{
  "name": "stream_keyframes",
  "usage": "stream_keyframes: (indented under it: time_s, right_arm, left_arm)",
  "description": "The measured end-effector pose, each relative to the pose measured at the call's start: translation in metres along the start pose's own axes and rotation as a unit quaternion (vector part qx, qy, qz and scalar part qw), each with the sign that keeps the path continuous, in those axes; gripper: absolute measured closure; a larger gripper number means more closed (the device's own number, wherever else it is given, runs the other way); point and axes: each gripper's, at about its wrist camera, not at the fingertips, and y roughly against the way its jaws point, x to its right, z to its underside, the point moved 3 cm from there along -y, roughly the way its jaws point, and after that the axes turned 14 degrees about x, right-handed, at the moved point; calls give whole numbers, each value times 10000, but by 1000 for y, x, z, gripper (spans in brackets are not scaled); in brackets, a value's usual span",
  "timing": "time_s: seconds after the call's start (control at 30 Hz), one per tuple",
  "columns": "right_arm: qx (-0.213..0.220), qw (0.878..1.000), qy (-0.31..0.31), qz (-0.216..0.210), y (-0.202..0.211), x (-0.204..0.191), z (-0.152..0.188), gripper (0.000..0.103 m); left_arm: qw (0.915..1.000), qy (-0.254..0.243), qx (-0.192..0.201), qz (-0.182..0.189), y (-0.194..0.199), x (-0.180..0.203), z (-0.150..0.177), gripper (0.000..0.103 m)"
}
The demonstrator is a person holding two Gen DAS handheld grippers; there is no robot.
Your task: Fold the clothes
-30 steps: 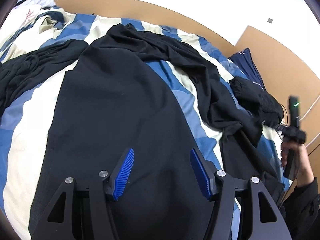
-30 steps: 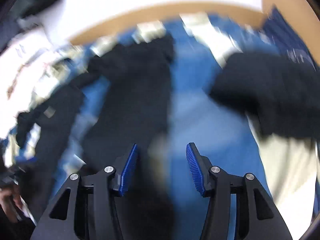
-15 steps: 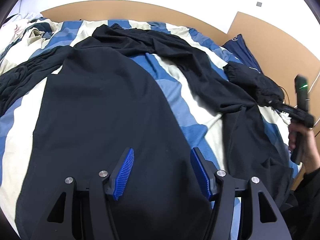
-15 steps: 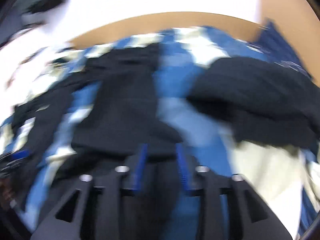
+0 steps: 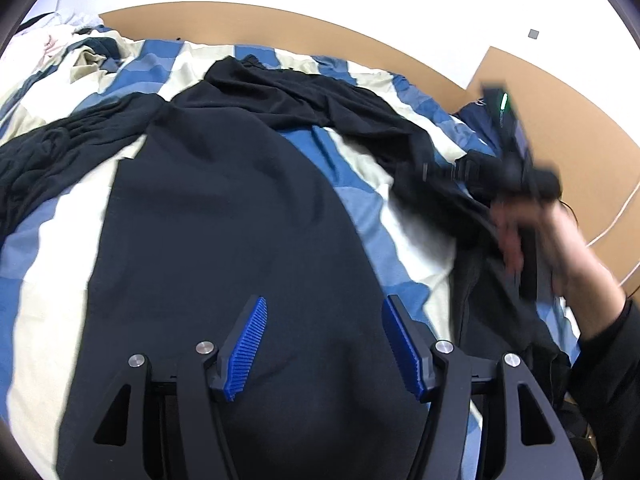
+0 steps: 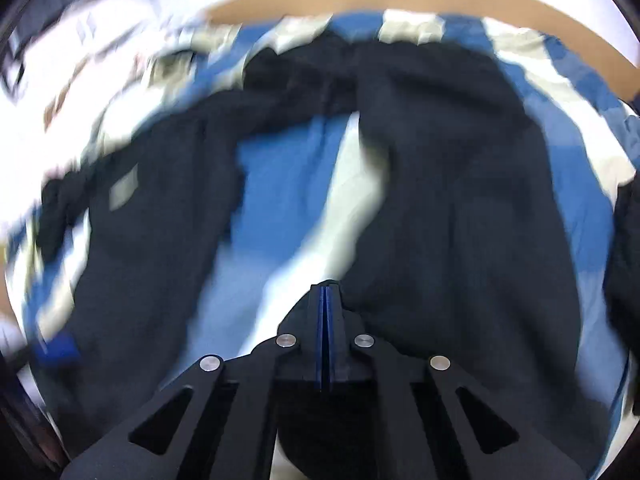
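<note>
- The left tongs [image 5: 322, 342] are right at the front, with their blue fingers [image 5: 245, 354] wide apart and nothing between them.
- Just past those fingers lies the black trousers [image 5: 224, 216], spread on the striped bed cover [image 5: 48, 264]. One wide leg runs from under the left tongs up the bed.
- The right tongs [image 6: 325, 334] have their blue fingers pressed flat together. The other trouser leg comes right up beside them, but I cannot tell if any cloth is pinched in there, because that picture is very blurry.
- From the left tongs, the right tongs show off to the right side, held in a hand [image 5: 548, 236] above the far leg, and blurred too.
- Beyond both tongs, the two legs meet at the waist near the top of the bed cover. Bare blue and cream stripes show between the legs.
- I think the step now is to bring the right leg over onto the left leg.
- To do it well, carry that leg across low and slow so it does not bunch up.
- Line up the edges of the two legs before letting go.
- The left tongs could press the near leg down so it stays flat.
- More dark clothes [image 5: 44, 148] lie crumpled to the left of the trousers.
- The brown headboard [image 5: 280, 26] is farthest away.
</note>
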Motion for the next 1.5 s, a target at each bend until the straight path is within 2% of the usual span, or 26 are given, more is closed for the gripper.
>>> stream_keyframes:
  time_s: [0.1,0.17,0.2,0.3,0.33,0.37,0.4,0.43,0.6,0.63,0.67,0.77,0.8,0.87,0.9,0.97,1.0,1.07,1.1,1.13,1.2,1.27,1.3,1.33,1.43,1.5]
  right_arm:
    - [797,9968,-68,-1,5,-4,-31,94]
    - [-96,9995,-252,153,-28,4,-14,67]
    - [-443,9984,-342,55,-37,5,-4,67]
    - [616,9980,-126,113,25,3,-4,66]
    - [790,9967,-42,172,52,0,5,61]
    - [965,9951,42,231,79,-3,13,45]
    - [1021,9943,137,291,101,-7,24,37]
    - [667,9968,269,357,108,-12,42,32]
    - [-575,9937,782,560,68,-33,94,32]
    - [-705,9922,742,712,57,-27,96,57]
    - [-775,9920,608,786,46,-24,93,95]
    - [-269,9982,355,396,48,-43,71,94]
    - [-192,9987,403,253,48,-52,70,91]
    - [-554,9977,326,-217,43,-63,81,58]
    - [-700,9963,254,-418,46,-64,86,58]
    - [-199,9989,195,-390,84,-54,80,58]
    - [59,9993,152,-349,106,-48,77,55]
    - [505,9986,-43,157,160,-19,83,29]
    - [574,9971,-151,481,182,-3,89,24]
    - [241,9962,-270,789,191,16,103,21]
    - [-284,9925,-548,1055,199,42,131,21]
    - [-714,9913,-709,854,190,46,162,25]
    - [-908,9910,-693,693,183,43,175,44]
    - [-1038,9916,-501,595,179,37,183,91]
    - [-625,9914,-604,981,198,52,174,91]
    - [-663,9869,-610,1342,204,63,172,78]
  left_arm:
    - [9999,61,103,-36,7,-10,-7,41]
    - [9998,164,134,-31,10,-15,-11,41]
    - [9997,209,139,-21,10,-17,-12,41]
    - [9990,368,237,1,19,-22,-16,41]
    - [9987,417,286,25,24,-22,-17,41]
    - [9985,444,326,63,28,-22,-18,41]
    - [9982,452,367,112,31,-20,-19,40]
    - [9980,448,410,153,34,-18,-21,39]
    - [9975,420,489,288,34,-4,-19,37]
    - [9974,441,478,302,33,-3,-17,37]
    - [9973,459,478,317,33,-2,-15,37]
    - [9979,417,431,252,31,-4,-13,37]
    - [9980,398,432,227,32,-5,-13,37]
    - [9984,372,393,142,30,-10,-13,37]
    - [9983,435,378,130,31,-13,-12,37]
    - [9977,555,352,179,33,-16,-11,37]
    - [9973,599,347,227,34,-17,-12,37]
    - [9975,515,402,265,41,-16,-14,37]
    - [9976,478,421,262,43,-16,-14,37]
    - [9975,495,421,267,43,-16,-14,36]
    - [9973,528,423,277,44,-17,-14,36]
    - [9973,545,397,284,43,-17,-12,36]
    - [9975,530,385,273,43,-17,-12,36]
    - [9978,498,373,226,42,-19,-11,36]
    - [9979,506,400,28,48,-31,-10,36]
    - [9978,499,425,-109,53,-41,-11,36]
